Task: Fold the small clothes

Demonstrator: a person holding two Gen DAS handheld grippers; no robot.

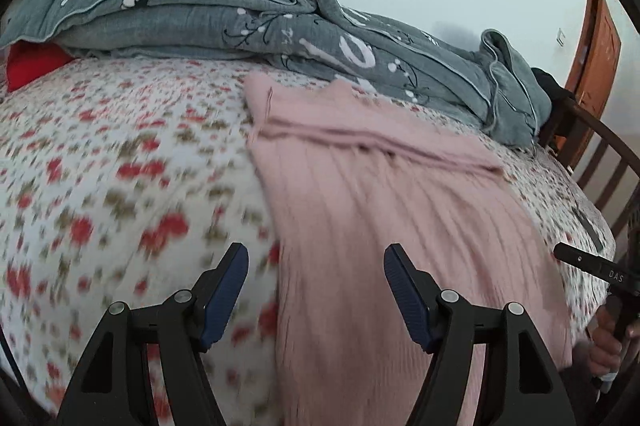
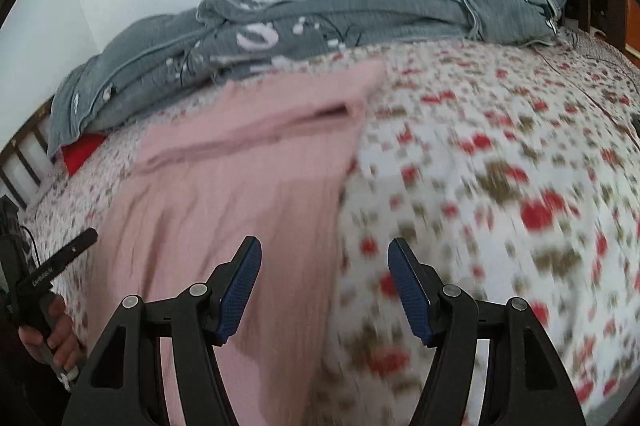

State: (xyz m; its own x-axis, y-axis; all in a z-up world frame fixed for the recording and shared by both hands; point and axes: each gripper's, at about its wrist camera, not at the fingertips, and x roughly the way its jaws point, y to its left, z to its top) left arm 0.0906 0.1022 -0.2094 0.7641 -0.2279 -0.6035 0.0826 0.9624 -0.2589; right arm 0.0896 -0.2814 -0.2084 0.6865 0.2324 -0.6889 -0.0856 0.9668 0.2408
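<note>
A pink ribbed garment (image 1: 392,210) lies flat on the floral bedsheet (image 1: 120,162), with its sleeves folded across the upper part. My left gripper (image 1: 316,258) hovers open over the garment's left edge near its lower end, one pad over the sheet and one over the knit. In the right wrist view the same garment (image 2: 240,186) fills the left half. There my right gripper (image 2: 324,250) stands open astride the garment's right edge, with nothing pinched. Both views are blurred by motion.
A rumpled grey quilt (image 1: 280,22) lies along the far side of the bed against the wall, with something red (image 1: 32,66) tucked under one end. A wooden bed rail (image 1: 600,154) and an orange door (image 1: 596,50) stand at the right. A hand (image 2: 60,338) grips the other tool.
</note>
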